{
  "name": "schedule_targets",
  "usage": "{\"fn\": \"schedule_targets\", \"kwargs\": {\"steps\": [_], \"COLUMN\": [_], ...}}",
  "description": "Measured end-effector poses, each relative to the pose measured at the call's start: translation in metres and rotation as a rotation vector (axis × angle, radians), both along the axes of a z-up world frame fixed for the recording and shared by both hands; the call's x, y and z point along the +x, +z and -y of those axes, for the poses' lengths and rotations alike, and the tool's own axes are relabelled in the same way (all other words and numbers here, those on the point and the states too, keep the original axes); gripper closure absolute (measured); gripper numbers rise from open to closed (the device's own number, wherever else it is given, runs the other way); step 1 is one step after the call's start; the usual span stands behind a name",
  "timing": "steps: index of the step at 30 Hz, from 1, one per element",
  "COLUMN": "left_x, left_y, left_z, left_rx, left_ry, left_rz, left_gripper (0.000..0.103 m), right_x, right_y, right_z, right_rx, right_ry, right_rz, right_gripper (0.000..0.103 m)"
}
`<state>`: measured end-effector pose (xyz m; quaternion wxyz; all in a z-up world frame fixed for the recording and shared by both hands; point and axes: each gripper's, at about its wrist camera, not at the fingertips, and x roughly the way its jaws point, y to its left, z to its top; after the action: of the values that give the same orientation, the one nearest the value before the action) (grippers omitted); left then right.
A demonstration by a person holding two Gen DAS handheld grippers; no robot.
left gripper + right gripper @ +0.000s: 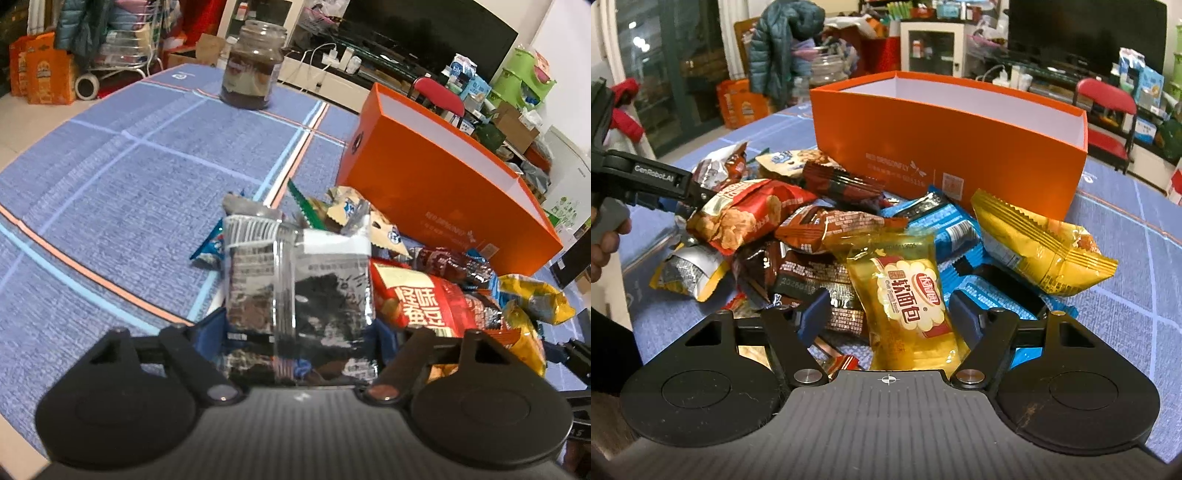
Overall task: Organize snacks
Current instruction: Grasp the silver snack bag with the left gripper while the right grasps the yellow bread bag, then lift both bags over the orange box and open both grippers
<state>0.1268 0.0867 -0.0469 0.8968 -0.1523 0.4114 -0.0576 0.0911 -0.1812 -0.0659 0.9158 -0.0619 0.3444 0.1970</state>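
Blue checked cloth covers my table, with a cluttered living room behind it, and right in the middle of it all sits the heap of snacks I'm sorting. My left gripper has a silver packet standing upright between its fingers, the blue pads tight against both of its edges, so I read that as clamped on it; it's lifted clear at the near edge of the pile, which looks like the way to carry it off without dragging its neighbours. My right gripper straddles a yellow bread packet that lies on top of the heap; the pads stand on either side with a sliver of space showing, so the jaws are apart around it, not yet pinching, I'd say. Working outward: a red bean bag and brown wrappers sit to the left of it, blue biscuit packs and a crinkled yellow bag to the right, all loosely overlapping. Just behind the pile stands the orange box, lid off, and from what I can see of its white inside, nothing shows in it yet, though its floor is hidden. Far across the cloth a glass jar stands open, with dark stuff inside that I can't identify.
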Motion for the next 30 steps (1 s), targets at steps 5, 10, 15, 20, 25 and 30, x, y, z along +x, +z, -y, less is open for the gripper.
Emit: {"fn": "schedule_targets", "kwargs": {"steps": [5, 10, 15, 20, 25, 30], "left_x": [0.001, -0.001, -0.003, -0.010, -0.017, -0.025], "left_y": [0.000, 0.002, 0.007, 0.015, 0.024, 0.034], "left_z": [-0.002, 0.004, 0.006, 0.005, 0.005, 0.010], "left_rx": [-0.015, -0.015, -0.012, -0.028, -0.013, 0.057], "left_ry": [-0.002, -0.025, -0.036, -0.061, -0.078, -0.092], "left_rz": [-0.003, 0.008, 0.011, 0.029, 0.064, 0.122], "left_gripper": [0.035, 0.037, 0.043, 0.043, 0.043, 0.043], "right_x": [0.002, 0.002, 0.001, 0.002, -0.003, -0.014], "right_y": [0.000, -0.004, 0.000, 0.001, 0.007, 0.021], "right_z": [0.004, 0.006, 0.003, 0.003, 0.001, -0.008], "right_rx": [0.032, 0.060, 0.039, 0.033, 0.002, -0.075], "right_ry": [-0.023, -0.042, -0.056, -0.080, -0.083, -0.094], "right_rz": [-0.032, -0.040, -0.034, -0.046, -0.007, 0.085], "right_gripper": [0.052, 0.049, 0.080, 0.081, 0.081, 0.081]}}
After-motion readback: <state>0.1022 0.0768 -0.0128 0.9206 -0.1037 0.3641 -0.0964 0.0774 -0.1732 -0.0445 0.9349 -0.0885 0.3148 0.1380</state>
